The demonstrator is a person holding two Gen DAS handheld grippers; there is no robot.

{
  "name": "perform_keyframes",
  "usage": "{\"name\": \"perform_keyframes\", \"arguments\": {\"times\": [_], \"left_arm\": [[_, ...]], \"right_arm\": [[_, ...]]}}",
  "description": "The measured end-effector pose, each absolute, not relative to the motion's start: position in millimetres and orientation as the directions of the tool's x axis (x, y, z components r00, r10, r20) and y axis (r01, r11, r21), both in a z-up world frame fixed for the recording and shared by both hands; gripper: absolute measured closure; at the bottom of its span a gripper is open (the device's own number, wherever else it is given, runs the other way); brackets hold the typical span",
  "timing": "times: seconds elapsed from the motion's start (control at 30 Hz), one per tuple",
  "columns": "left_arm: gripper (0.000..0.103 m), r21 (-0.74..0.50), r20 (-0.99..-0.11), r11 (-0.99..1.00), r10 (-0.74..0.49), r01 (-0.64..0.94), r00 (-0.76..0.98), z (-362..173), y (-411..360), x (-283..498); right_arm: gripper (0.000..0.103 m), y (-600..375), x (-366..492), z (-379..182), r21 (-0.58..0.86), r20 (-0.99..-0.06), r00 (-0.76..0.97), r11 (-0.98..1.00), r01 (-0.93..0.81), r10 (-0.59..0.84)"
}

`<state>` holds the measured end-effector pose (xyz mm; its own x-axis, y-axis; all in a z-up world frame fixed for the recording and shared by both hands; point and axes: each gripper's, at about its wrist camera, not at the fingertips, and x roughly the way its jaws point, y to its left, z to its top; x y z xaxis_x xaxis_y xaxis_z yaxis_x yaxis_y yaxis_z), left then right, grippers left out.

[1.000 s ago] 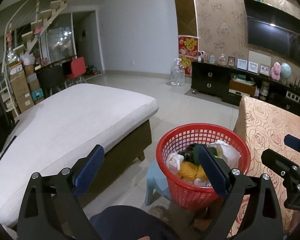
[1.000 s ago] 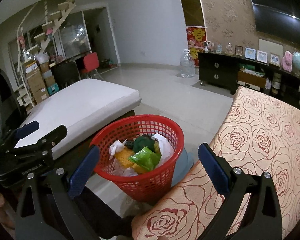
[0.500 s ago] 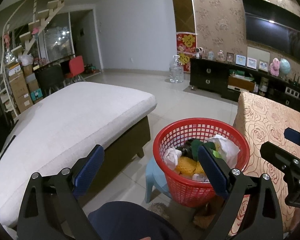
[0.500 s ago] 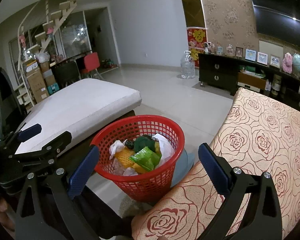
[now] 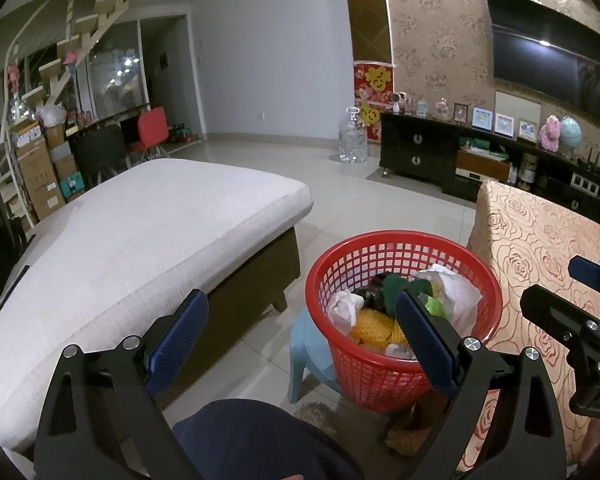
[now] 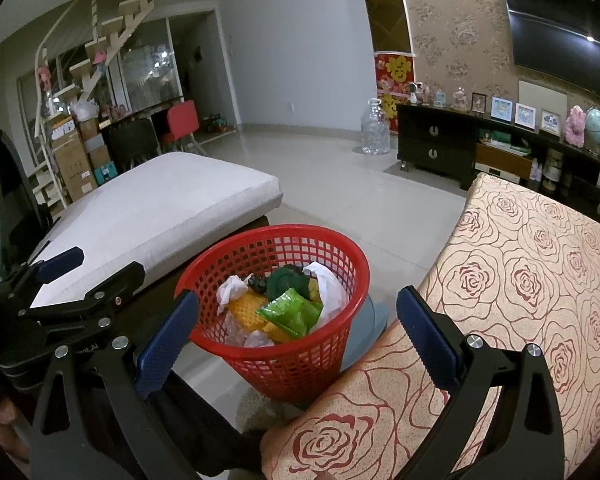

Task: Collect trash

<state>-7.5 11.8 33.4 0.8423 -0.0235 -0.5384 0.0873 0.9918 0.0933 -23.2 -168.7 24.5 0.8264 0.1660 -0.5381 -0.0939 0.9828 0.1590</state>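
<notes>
- Left gripper [image 5: 302, 334] spread wide, gripping nothing.
- Right gripper [image 6: 298, 324] equally wide, empty.
- Red plastic mesh basket [image 6: 300, 364] at twelve o'clock, stuffed with crumpled wrappers [image 6: 290, 312].

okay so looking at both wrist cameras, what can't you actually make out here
- Bottom of the red basket: both views, buried under the trash on top.
- Blue stool: left wrist view, mostly hidden by the basket.
- Floor beside the rose tablecloth: right wrist view, blocked by the cloth.
- Photo frames: too small.

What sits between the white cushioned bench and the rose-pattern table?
The red basket of trash, standing on a light blue stool, with bare floor tiles around it. Both wrist views show it between the bench and table.
</notes>
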Motion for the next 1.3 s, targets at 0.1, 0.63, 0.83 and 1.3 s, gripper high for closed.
{"name": "perform_keyframes", "arguments": {"times": [0.1, 0.63, 0.83, 1.3], "left_arm": [[0.012, 0.094, -0.539, 0.992, -0.023, 0.087, 0.842, 32, 12, -8], [0.012, 0.095, -0.543, 0.991, -0.028, 0.094, 0.839, 25, 12, -8], [0.012, 0.096, -0.547, 0.991, -0.028, 0.096, 0.837, 23, 11, -7], [0.012, 0.094, -0.553, 0.991, -0.029, 0.097, 0.833, 22, 11, -6]], "right_arm": [[0.007, -168, -23, 25, 0.159, -0.538, 0.826, 0.983, -0.094, 0.166], [0.007, -169, -23, 22, 0.157, -0.543, 0.823, 0.983, -0.094, 0.165], [0.007, -169, -23, 23, 0.157, -0.544, 0.823, 0.983, -0.094, 0.165], [0.007, -169, -23, 23, 0.157, -0.545, 0.822, 0.983, -0.094, 0.165]]}}
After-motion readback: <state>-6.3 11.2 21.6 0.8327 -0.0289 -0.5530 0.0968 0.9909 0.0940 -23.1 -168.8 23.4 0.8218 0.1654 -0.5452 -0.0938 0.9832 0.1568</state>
